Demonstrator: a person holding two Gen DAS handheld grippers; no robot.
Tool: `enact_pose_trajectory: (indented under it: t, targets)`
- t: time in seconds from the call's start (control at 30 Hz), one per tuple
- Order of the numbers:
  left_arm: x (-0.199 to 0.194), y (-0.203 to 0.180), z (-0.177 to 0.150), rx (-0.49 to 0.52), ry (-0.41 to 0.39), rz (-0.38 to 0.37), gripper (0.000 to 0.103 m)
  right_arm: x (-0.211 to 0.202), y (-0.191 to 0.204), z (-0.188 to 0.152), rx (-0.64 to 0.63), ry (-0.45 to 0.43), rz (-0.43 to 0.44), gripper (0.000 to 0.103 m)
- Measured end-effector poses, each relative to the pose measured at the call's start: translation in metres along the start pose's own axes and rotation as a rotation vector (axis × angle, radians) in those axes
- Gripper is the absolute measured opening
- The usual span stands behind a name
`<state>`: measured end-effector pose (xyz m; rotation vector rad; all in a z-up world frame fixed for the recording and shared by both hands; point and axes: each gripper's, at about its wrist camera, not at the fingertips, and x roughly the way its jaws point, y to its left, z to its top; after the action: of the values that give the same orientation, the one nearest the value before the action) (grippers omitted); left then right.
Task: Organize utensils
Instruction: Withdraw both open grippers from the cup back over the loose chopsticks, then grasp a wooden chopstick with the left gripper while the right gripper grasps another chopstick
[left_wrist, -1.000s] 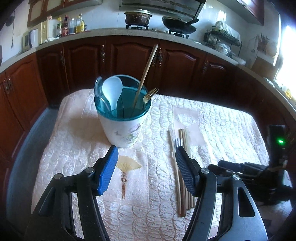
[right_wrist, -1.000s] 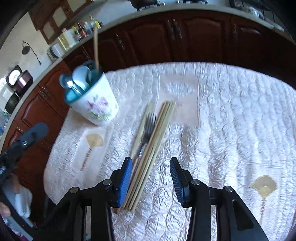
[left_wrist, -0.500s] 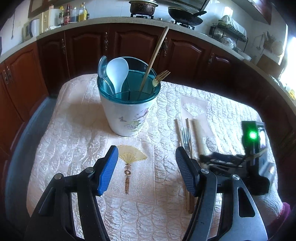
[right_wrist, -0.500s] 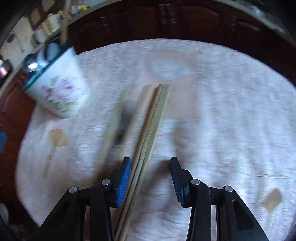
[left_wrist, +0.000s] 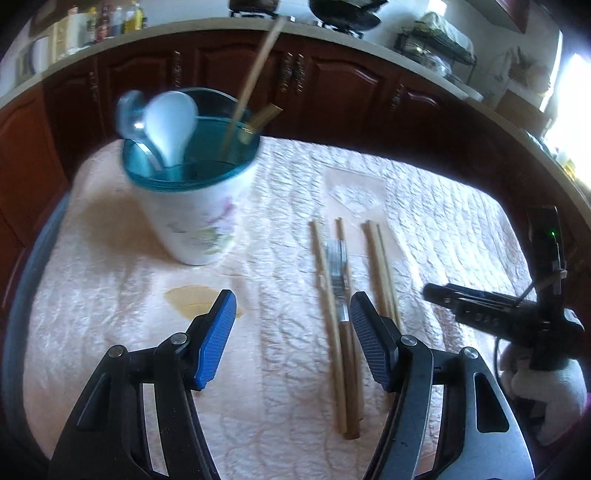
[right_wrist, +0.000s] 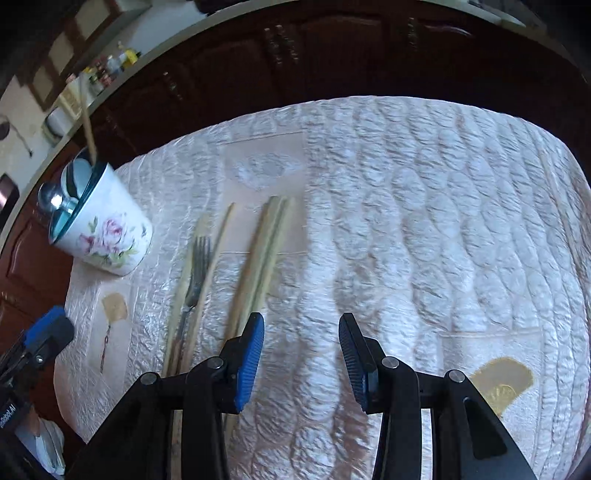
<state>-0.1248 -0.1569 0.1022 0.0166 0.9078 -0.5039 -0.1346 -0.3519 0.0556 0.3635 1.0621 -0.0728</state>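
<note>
A white floral holder (left_wrist: 192, 221) with a teal rim stands at the table's far left. It holds a white spoon (left_wrist: 170, 125), a metal spoon (left_wrist: 129, 114), one upright chopstick (left_wrist: 255, 81) and a gold fork (left_wrist: 262, 118). On the quilted cloth lie a steel fork (left_wrist: 338, 273) between two single chopsticks (left_wrist: 325, 280), and a pair of chopsticks (left_wrist: 380, 273) to their right. My left gripper (left_wrist: 291, 332) hangs open over bare cloth, its right finger beside the fork's handle. My right gripper (right_wrist: 301, 350) is open and empty, with the chopstick pair (right_wrist: 266, 254) just left of its left finger.
Dark wooden cabinets (left_wrist: 332, 85) curve around the far side of the table. The worktop above them carries bottles, a pot and a wok. The cloth (right_wrist: 443, 221) lies bare to the right of the utensils. A gloved hand (left_wrist: 535, 387) shows at the right edge.
Both grippers sank closer to the cloth. The chopstick bundle now lies split, a pair set apart to the right. The right gripper shifted right, so the pair is outside its fingers.
</note>
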Motion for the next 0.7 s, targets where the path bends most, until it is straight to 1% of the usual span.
enact_pose_trajectory:
  t: [0.07,0.2,0.27,0.4,0.43,0.5,0.53,0.57,0.6,0.67,0.7]
  targets:
    - [0.009,-0.004,0.002,0.007,0.018,-0.017,0.064,0.001,0.003,-0.001,0.002,0.005,0.015,0.040]
    - [0.032,-0.007,0.007,-0.003,0.075,-0.057,0.053,0.002,0.007,0.004,0.000,0.010,0.021,0.040]
    - [0.045,-0.009,0.012,-0.008,0.096,-0.067,0.052,-0.001,0.005,0.004,0.008,0.011,0.032,0.040]
    - [0.075,-0.017,0.019,-0.007,0.161,-0.083,0.039,-0.008,-0.009,0.009,0.007,0.017,0.051,0.040]
    - [0.083,-0.019,0.019,-0.005,0.175,-0.081,0.036,-0.009,-0.010,0.011,0.004,0.020,0.060,0.040]
    - [0.097,-0.020,0.021,-0.003,0.203,-0.056,0.023,-0.007,-0.010,0.016,-0.006,0.028,0.085,0.040]
    - [0.101,-0.019,0.021,-0.006,0.212,-0.045,0.020,-0.005,-0.009,0.018,-0.010,0.028,0.097,0.038]
    - [0.104,-0.018,0.021,-0.012,0.216,-0.041,0.015,-0.003,-0.008,0.020,-0.011,0.027,0.102,0.034]
    - [0.106,-0.016,0.021,-0.025,0.219,-0.041,0.011,0.000,-0.007,0.023,-0.019,0.028,0.095,0.032]
    - [0.106,-0.013,0.021,-0.031,0.216,-0.026,0.007,0.010,-0.004,0.028,-0.033,0.034,0.076,0.030]
    - [0.105,-0.012,0.022,-0.027,0.212,-0.019,0.006,0.015,-0.001,0.031,-0.039,0.041,0.072,0.030]
